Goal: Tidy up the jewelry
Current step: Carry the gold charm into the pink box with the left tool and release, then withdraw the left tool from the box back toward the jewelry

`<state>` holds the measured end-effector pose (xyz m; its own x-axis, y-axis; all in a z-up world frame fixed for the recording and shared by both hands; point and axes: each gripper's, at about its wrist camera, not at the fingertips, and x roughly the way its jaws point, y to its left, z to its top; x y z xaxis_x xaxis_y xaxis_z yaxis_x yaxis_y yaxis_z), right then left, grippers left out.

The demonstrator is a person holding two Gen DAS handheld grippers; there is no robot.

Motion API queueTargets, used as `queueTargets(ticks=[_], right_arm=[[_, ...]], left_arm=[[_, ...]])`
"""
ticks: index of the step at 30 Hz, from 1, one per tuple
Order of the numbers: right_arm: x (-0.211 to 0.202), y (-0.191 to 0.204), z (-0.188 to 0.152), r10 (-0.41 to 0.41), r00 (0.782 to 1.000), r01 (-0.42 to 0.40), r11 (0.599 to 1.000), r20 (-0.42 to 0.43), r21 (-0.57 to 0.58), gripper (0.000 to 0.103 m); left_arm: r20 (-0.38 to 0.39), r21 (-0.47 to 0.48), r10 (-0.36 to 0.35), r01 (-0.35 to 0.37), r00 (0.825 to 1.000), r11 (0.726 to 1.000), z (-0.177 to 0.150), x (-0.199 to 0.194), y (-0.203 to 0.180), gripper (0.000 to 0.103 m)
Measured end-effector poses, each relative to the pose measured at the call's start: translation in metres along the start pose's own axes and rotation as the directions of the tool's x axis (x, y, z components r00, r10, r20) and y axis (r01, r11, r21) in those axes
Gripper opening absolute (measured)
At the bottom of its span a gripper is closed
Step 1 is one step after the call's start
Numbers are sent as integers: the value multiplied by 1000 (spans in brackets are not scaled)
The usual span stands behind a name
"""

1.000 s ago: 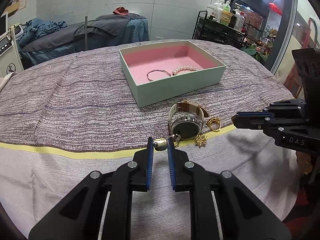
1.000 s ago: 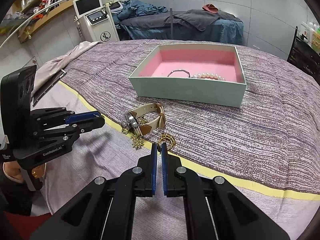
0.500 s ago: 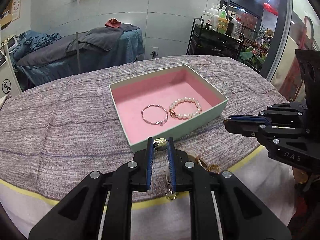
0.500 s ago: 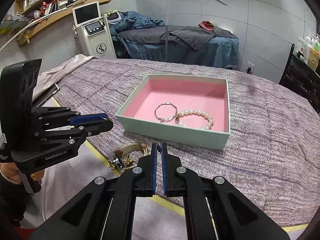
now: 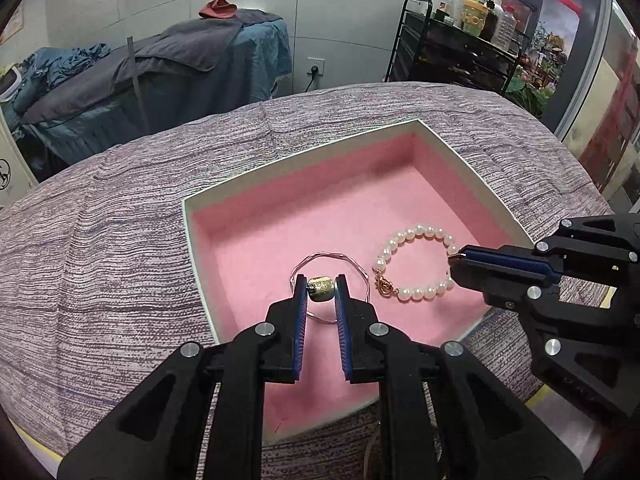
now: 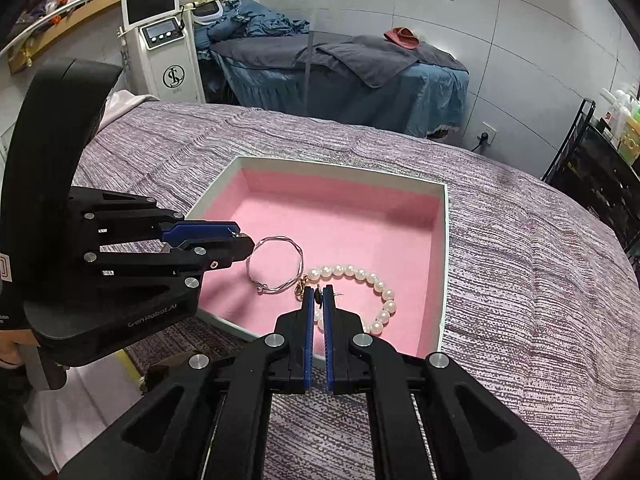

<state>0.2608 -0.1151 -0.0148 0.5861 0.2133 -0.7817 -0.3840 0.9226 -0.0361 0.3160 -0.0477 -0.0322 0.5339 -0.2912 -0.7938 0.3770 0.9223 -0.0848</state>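
A pale green box (image 5: 187, 216) with a pink lining sits on the bedspread. In it lie a thin silver bangle (image 5: 362, 270) and a pearl bracelet (image 5: 416, 234). My left gripper (image 5: 321, 283) hangs over the bangle, shut on a small gold bead piece (image 5: 321, 290). My right gripper (image 6: 319, 295) is over the pearl bracelet (image 6: 362, 272), shut on a tiny dark earring (image 6: 319, 297) with a thin pin sticking out to the right. Each gripper shows in the other's view: the right gripper (image 5: 454, 261) at the box's right side, the left gripper (image 6: 242, 242) beside the bangle (image 6: 276, 240).
The box (image 6: 445, 240) rests on a purple striped bedspread (image 5: 120, 260). A blue-covered massage bed (image 6: 340, 72) stands behind, a black cart of bottles (image 5: 452, 36) at the right, a white machine (image 6: 160, 48) at the far left. A hand (image 6: 10, 344) holds the left gripper.
Both grippers have travelled from the loose jewelry at the bedspread's yellow stripe to over the box, each still shut on its small piece. The watch has dropped out of view.
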Motion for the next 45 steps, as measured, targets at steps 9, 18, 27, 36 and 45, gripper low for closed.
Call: queueTargets(ticks=[9,18,27,36,45], right_arm=[[29,-12,5,-14,997,15,1000,-71,23,4],[30,-11,2,-19,998,19,1000,-64,5,5],[14,-10,0,-4,1000,5,1000,-14,20,31],[-24,-9,-27,16,998,-20,997,60,68,50],[-56,4,-61,-37,991,31,998,125,49,55]], left_arm=[[-48,49,27,-25,999,998,6,22,-7,14],[-39,57,32,-30,999,998,4,22,-8,16],[93,-27,3,-1,996,1000,6,-22,3,61],[175,-110,14,5,984,994,-36,-68,13,86],[177,-158,52,-24,983,987,-103,-89,18,89]])
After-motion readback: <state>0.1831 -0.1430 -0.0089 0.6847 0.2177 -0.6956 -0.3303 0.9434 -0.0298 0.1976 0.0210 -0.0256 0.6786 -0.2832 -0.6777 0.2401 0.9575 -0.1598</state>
